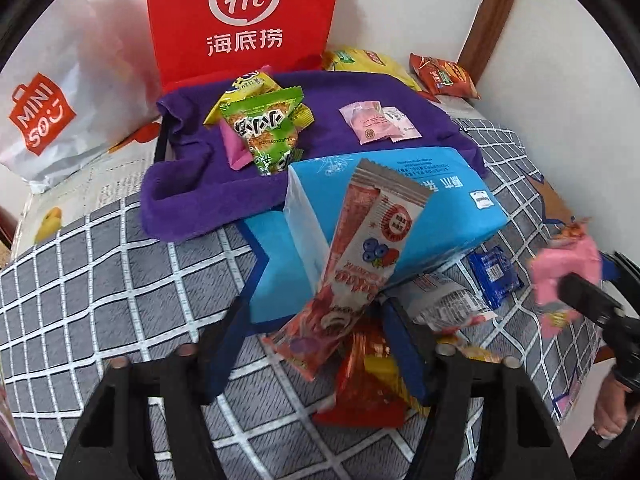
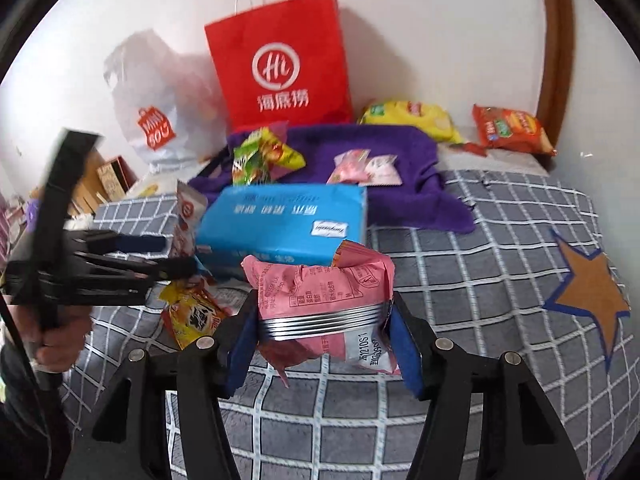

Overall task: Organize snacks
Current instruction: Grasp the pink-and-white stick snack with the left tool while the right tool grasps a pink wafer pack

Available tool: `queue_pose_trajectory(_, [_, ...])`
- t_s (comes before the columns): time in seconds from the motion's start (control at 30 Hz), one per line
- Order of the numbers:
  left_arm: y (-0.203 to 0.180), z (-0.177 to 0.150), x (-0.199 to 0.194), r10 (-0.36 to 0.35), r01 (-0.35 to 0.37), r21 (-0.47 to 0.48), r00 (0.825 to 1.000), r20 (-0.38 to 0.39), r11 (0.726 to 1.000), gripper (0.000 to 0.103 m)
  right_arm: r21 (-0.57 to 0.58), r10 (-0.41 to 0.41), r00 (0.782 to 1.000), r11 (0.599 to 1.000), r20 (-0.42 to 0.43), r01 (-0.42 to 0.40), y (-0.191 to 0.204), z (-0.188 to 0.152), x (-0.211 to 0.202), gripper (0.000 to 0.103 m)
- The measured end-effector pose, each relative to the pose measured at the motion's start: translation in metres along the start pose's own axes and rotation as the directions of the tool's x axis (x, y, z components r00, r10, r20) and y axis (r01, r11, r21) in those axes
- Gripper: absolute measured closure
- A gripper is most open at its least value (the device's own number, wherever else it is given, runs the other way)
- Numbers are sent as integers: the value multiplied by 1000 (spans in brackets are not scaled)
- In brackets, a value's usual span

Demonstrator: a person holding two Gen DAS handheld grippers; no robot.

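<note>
A long red and white wafer packet (image 1: pixel 352 264) leans on a blue tissue pack (image 1: pixel 440 208). Its lower end lies between the pads of my left gripper (image 1: pixel 314 308), which stand clear of it on both sides, so the gripper is open. My right gripper (image 2: pixel 324 340) is shut on a crumpled pink snack packet (image 2: pixel 320 296), held above the checked cloth. At the right edge of the left wrist view, that packet (image 1: pixel 568 268) and the right gripper (image 1: pixel 580 296) show blurred. Green packets (image 1: pixel 264 132) and small pink packets (image 1: pixel 380 122) lie on a purple cloth (image 1: pixel 340 92).
A red paper bag (image 1: pixel 244 16) and a white shopping bag (image 1: pixel 60 112) stand against the back wall. A yellow chip bag (image 1: pixel 368 62) and an orange one (image 1: pixel 444 74) lie behind the purple cloth. A red-yellow packet (image 1: pixel 368 380), a white one (image 1: pixel 444 300) and a blue one (image 1: pixel 496 276) lie near my left gripper.
</note>
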State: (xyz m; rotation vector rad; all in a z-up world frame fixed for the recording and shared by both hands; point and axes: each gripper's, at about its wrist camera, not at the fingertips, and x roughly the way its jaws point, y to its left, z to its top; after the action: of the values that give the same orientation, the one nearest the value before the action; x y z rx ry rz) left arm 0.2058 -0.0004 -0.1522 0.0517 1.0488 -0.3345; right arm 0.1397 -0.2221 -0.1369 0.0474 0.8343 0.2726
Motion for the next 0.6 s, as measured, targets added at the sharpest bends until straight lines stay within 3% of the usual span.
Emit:
queue_pose_trajectory(0.07, [0, 0, 4, -19, 19, 0, 1000, -15, 1000, 73, 8, -7, 1000, 1000, 13, 7, -3, -2, -8, 43])
queue_pose_trajectory(0.2, [6, -2, -4, -34, 35, -14, 999, 5, 999, 80, 26, -24, 1000, 999, 13, 23, -8, -9, -13, 43])
queue_pose_trajectory(0.6, [24, -24, -64, -50, 57, -70, 994, 100, 996, 82, 91, -10, 1000, 996, 9, 9, -12, -19, -24, 43])
